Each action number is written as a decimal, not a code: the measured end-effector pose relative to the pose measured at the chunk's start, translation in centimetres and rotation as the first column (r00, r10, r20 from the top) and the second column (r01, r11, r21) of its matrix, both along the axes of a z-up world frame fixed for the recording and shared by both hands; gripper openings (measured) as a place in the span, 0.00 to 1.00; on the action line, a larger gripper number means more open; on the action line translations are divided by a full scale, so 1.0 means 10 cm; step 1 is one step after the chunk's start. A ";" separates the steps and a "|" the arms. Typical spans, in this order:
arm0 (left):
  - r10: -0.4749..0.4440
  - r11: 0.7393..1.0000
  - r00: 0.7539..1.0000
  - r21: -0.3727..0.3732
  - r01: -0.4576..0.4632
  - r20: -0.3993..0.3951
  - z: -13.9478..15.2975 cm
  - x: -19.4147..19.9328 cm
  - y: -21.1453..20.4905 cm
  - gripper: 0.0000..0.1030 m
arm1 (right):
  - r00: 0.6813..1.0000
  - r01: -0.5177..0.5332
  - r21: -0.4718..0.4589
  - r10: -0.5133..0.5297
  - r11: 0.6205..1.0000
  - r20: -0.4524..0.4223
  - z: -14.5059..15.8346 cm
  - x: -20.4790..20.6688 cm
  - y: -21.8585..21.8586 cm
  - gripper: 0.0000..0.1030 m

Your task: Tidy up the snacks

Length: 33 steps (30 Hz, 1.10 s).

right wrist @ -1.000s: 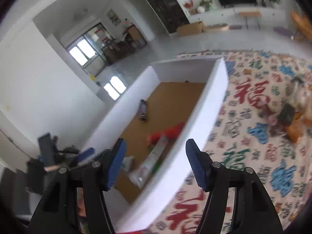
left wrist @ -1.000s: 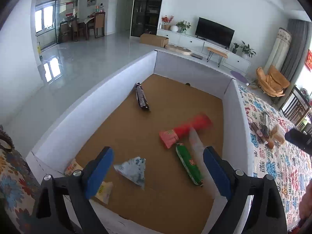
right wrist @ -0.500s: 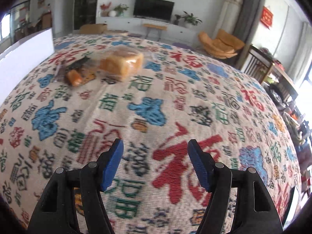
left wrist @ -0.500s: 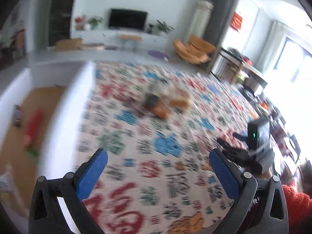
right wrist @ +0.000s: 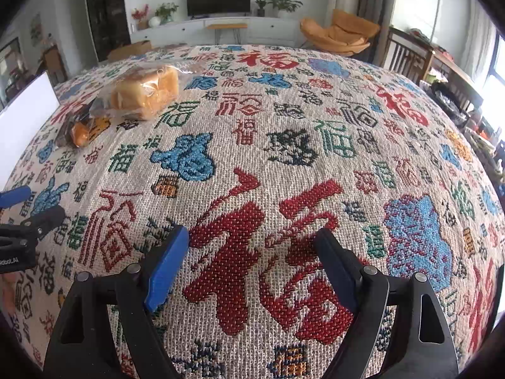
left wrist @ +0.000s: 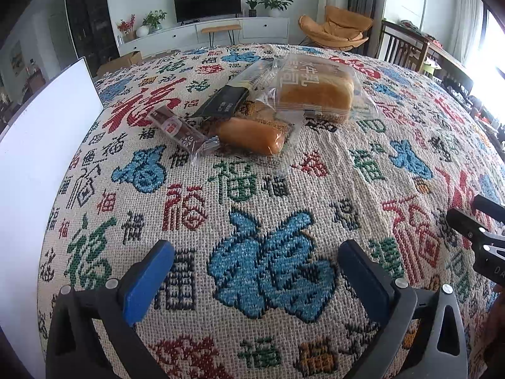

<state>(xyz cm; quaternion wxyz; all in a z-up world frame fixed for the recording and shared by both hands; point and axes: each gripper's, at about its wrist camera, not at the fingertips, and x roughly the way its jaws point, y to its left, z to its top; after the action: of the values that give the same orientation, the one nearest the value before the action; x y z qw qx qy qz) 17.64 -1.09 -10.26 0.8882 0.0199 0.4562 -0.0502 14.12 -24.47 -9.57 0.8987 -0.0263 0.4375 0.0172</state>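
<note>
Snacks (left wrist: 268, 107) now lie ahead on the tablecloth (left wrist: 363, 164) near the white box wall (left wrist: 47, 145). I've swung both claws off the box: left gripper (left wrist: 255, 271) wide, empty; right gripper (right wrist: 252, 265) opening, empty. Next pick begins.

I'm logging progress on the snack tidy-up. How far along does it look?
Nothing is in hand: the left gripper is open and empty, and the right gripper is opening, also empty. Still left on the tablecloth: the wrapped bread loaf, orange bun, dark packet and brown bar. No finished work is visible.
</note>
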 end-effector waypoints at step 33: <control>0.000 1.000 1.000 0.003 0.000 0.000 0.01 0.00 0.01 1.00 | 1.000 0.005 0.011 -0.005 1.000 -0.004 -0.01 0.05 -0.01 0.84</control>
<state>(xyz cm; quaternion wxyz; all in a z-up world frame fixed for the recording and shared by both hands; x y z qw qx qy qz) 17.66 -0.99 -10.20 0.8882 0.0211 0.4563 -0.0497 14.67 -24.56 -9.70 0.8980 -0.0204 0.4392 0.0175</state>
